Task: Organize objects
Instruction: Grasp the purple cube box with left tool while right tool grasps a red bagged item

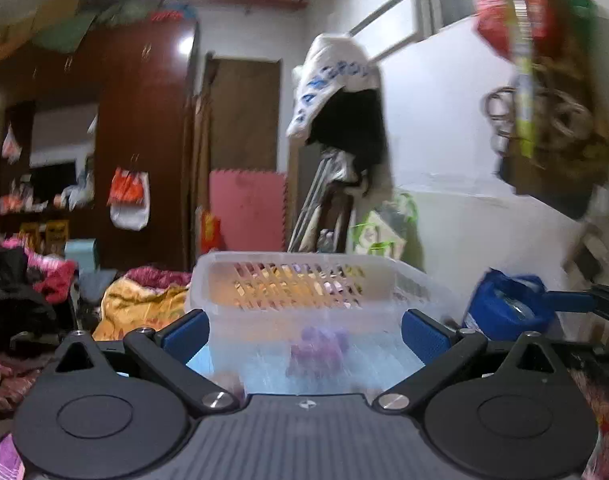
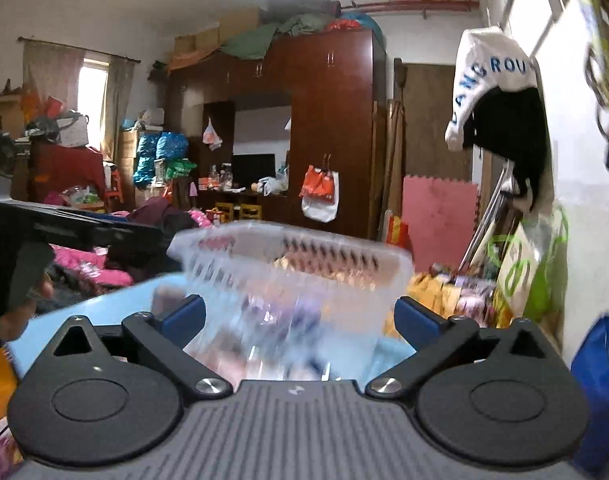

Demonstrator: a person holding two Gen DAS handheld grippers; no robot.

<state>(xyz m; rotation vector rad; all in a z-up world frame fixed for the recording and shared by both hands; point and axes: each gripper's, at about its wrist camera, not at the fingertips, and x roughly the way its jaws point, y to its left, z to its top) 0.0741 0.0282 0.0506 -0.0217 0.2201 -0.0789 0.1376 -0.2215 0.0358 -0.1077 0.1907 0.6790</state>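
A clear plastic basket (image 1: 304,280) with slotted walls stands on a light blue surface (image 1: 384,364), right in front of my left gripper (image 1: 304,332), whose blue-padded jaws are wide open on either side of its near wall. A blurred purple object (image 1: 320,350) shows through the basket wall. In the right wrist view the same basket (image 2: 292,276) sits between the open jaws of my right gripper (image 2: 300,320), and blurred pink and purple items show through it. The other gripper (image 2: 76,224) reaches in from the left.
A blue bag (image 1: 508,308) lies to the right near the white wall and shows in the right wrist view (image 2: 600,392). Yellow and pink bedding (image 1: 140,304) lies left of the basket. A dark wardrobe (image 2: 328,128), a pink foam mat (image 2: 438,216) and hanging clothes (image 2: 500,120) stand behind.
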